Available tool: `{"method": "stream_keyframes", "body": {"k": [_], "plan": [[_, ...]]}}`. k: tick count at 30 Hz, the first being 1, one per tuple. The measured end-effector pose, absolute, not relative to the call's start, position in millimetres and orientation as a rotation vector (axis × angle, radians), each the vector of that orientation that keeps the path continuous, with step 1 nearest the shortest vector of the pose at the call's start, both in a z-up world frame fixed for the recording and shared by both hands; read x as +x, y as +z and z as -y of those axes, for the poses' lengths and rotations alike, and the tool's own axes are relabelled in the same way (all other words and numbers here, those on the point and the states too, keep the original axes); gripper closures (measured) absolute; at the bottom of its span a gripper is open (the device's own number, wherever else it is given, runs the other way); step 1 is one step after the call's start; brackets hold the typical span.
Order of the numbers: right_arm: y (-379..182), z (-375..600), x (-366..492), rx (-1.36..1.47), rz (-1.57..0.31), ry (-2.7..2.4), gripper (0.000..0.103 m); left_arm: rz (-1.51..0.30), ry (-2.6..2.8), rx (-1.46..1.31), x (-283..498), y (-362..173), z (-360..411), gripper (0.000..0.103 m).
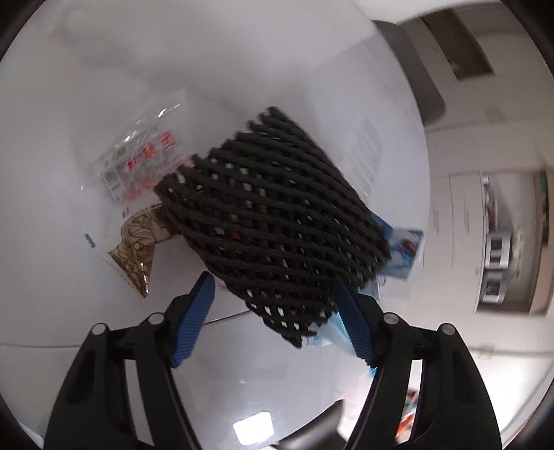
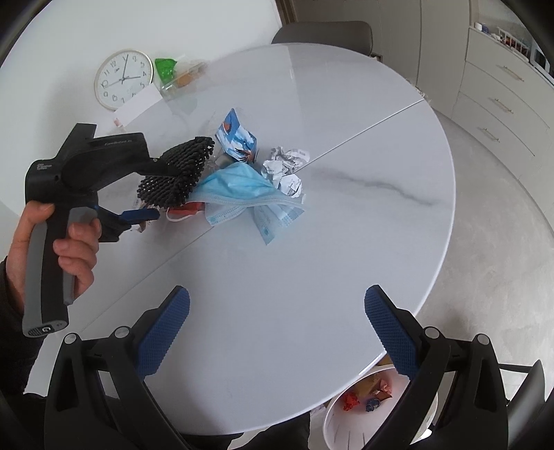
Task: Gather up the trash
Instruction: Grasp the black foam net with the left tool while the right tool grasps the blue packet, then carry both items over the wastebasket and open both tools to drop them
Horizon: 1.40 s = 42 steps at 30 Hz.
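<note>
Fingers (image 1: pixel 197 311) of your left gripper (image 1: pixel 273 318) are spread, the black foam net (image 1: pixel 273 214) between them but not clamped; it lies over the trash pile. Your right gripper (image 2: pixel 277 329) hangs released over bare table (image 2: pixel 346 214). Blue face mask (image 2: pixel 239 190) and crumpled paper (image 2: pixel 284 166) sit just beside the net. White bin (image 2: pixel 342 422) stands below the table edge.

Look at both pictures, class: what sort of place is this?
Probably a home dining area: a round white table with a grey chair pushed up to it, pale drawer units along the wall, and a small white bin on the floor beside it.
</note>
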State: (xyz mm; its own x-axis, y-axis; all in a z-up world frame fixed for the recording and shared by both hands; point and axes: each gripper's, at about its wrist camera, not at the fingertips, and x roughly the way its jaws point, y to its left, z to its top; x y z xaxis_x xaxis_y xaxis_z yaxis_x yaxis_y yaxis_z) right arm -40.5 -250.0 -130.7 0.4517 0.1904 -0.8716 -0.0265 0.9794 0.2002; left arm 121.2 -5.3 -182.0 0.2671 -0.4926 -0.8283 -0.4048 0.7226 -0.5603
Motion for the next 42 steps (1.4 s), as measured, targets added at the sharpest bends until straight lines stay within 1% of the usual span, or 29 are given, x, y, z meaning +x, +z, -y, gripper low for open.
{"method": "stream_keyframes", "body": {"k": [1,4,5,7,11,12,13,14,18,21,22,23,25,29,32,33,34,35,36,38,39,42], "plan": [[-131.6,249.3,-38.5,0.162,-1.099,0.138,0.003,-1.344,-0.054,-0.848,122.2,-184.6,4.6,0.043],[-134.9,248.6,-32.8,0.177,-1.099,0.140,0.003,-1.339,-0.030,-0.884,125.0,-186.3,3.8,0.051],[-136.0,248.9,-30.9,0.179,-1.102,0.142,0.003,-1.333,-0.025,-0.886,126.0,-185.0,3.7,0.051],[-137.2,249.5,-26.7,0.181,-1.105,0.145,0.003,-1.323,-0.024,-0.885,127.5,-181.6,3.3,0.058],[-134.5,248.5,-19.0,0.174,-1.103,0.160,0.003,-1.303,-0.035,-0.908,128.2,-175.6,-2.6,0.065],[-131.9,247.4,-16.0,0.170,-1.095,0.166,0.003,-1.299,-0.041,-0.912,128.3,-174.7,-4.3,0.068],[-129.1,246.3,-13.7,0.168,-1.087,0.171,0.003,-1.294,-0.047,-0.914,128.1,-173.6,-5.3,0.075],[-126.1,245.5,-10.9,0.168,-1.075,0.176,0.003,-1.290,-0.055,-0.916,127.6,-172.3,-6.0,0.077],[-111.3,245.5,14.3,0.194,-1.021,0.200,0.003,-1.261,-0.086,-0.910,127.8,-165.4,-13.0,0.085],[-106.2,244.4,47.7,0.214,-0.997,0.193,0.003,-1.228,-0.109,-0.879,124.1,-155.4,-19.0,0.087],[-105.9,243.1,60.4,0.234,-0.996,0.197,0.005,-1.218,-0.119,-0.864,122.2,-151.9,-23.2,0.087],[-106.7,242.6,69.4,0.252,-0.995,0.204,0.007,-1.207,-0.128,-0.842,120.5,-147.4,-25.2,0.088],[-113.1,236.2,94.5,0.287,-1.009,0.212,0.016,-1.185,-0.144,-0.793,116.5,-137.4,-25.3,0.088],[-131.7,215.2,128.6,0.270,-1.070,0.211,0.024,-1.144,-0.180,-0.714,110.9,-119.7,-32.0,0.088],[-147.0,200.0,145.0,0.242,-1.127,0.206,0.036,-1.113,-0.196,-0.647,104.1,-109.1,-39.9,0.088],[-152.9,195.5,149.0,0.223,-1.147,0.197,0.046,-1.106,-0.199,-0.627,101.7,-106.4,-40.9,0.088],[-156.8,193.1,150.9,0.212,-1.160,0.195,0.062,-1.098,-0.201,-0.605,99.5,-103.1,-41.4,0.088],[-160.6,192.7,151.9,0.209,-1.175,0.196,0.071,-1.094,-0.201,-0.590,100.8,-100.9,-38.7,0.088],[-162.4,192.3,151.8,0.218,-1.178,0.203,0.082,-1.089,-0.204,-0.575,98.6,-98.7,-39.2,0.088],[-158.6,192.9,150.1,0.218,-1.161,0.202,0.086,-1.082,-0.210,-0.564,95.6,-96.2,-41.0,0.088],[-155.3,193.4,149.5,0.212,-1.154,0.201,0.090,-1.079,-0.214,-0.562,93.6,-95.1,-43.5,0.088],[-141.7,198.6,146.9,0.224,-1.127,0.214,0.091,-1.073,-0.227,-0.546,87.7,-92.2,-47.4,0.088]]}}
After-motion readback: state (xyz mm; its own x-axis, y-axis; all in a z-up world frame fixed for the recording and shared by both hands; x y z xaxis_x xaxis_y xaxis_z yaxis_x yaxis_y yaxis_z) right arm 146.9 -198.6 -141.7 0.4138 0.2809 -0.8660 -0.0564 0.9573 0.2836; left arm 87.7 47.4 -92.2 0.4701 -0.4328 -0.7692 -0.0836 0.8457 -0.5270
